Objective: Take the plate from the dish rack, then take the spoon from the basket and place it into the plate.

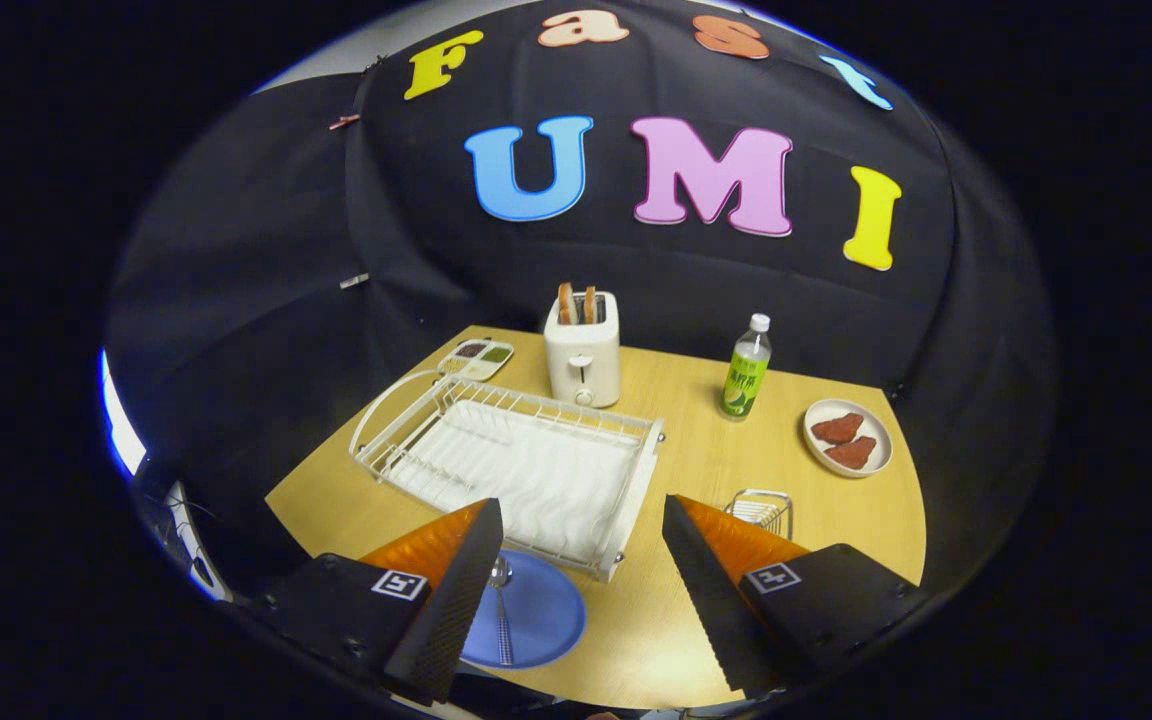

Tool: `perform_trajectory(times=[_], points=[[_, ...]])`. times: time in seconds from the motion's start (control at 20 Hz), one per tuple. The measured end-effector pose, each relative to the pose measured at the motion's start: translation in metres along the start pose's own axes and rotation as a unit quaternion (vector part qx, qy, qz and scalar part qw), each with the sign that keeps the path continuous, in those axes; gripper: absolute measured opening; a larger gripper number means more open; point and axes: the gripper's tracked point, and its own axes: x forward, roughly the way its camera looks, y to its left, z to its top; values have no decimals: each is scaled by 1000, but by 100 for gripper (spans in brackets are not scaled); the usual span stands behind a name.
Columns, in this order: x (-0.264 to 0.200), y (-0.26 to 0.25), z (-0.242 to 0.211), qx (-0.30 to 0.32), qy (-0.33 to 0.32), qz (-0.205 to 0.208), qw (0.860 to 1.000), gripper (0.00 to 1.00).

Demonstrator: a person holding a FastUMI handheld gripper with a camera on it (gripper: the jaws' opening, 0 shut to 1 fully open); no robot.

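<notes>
Holding the gripper [581,600] above the near table edge, you have the jaws spread wide with nothing between them but bare table [676,440]. The blue plate [541,615] lies flat just inside the left finger, partly tucked under it, and the spoon [502,610] already rests in the plate, bowl end toward the rack. So both task items look placed; I judge the job done or nearly done.

Just ahead of the fingers sits the white dish rack [526,465], no plate in it. The wire basket [762,510] peeks out just beyond the right finger, and I can't tell what's inside.

Further out: toaster [582,350] with bread in its slots, green bottle [746,378], a small plate of brown food [848,438] off to the right, and a small sectioned tray [477,357] behind the rack.

Risks: the left finger hangs over the plate rim, so dropping or swinging left could clip the plate and tip the spoon out. The plate is near the table edge, so a nudge could slide it off. Pull back straight and lift clear.
</notes>
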Motion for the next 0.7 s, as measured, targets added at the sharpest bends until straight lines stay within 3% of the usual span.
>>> perform_trajectory(times=[0.35, 0.7], points=[[-33, -49, 56, -6, -65, -61, 996, 99], [-55, -80, 83, -10, -107, -101, 989, 98]])
